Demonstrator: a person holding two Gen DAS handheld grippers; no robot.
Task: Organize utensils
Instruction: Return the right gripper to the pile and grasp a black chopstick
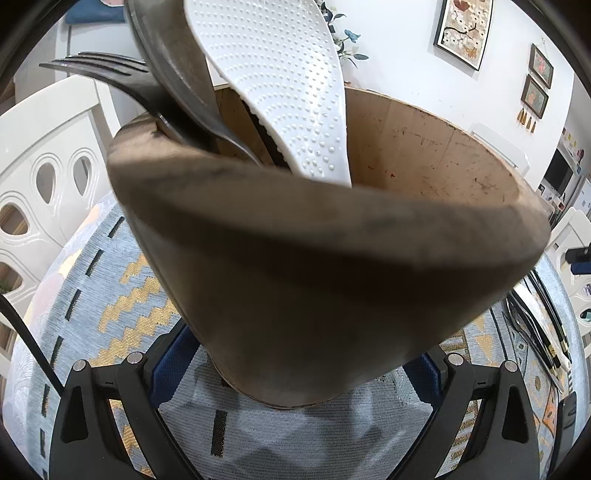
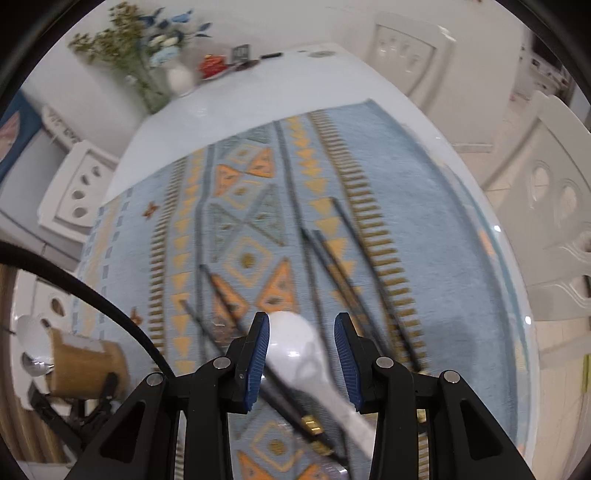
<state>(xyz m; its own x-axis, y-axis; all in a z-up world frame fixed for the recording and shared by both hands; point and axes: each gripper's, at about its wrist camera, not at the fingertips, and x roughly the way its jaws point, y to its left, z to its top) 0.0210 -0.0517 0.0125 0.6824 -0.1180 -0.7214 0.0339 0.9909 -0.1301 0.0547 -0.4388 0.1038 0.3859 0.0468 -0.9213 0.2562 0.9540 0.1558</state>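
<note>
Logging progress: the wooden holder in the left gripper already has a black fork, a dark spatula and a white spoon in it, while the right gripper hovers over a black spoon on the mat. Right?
Nearly: the right wrist view shows the spoon under the right gripper is white, not black.

No legible writing on the dining table or walls

Dark lettering runs along a white strip at the left edge of the right wrist view, too blurred to read; the framed pictures on the wall in the left wrist view carry no readable words.
</note>
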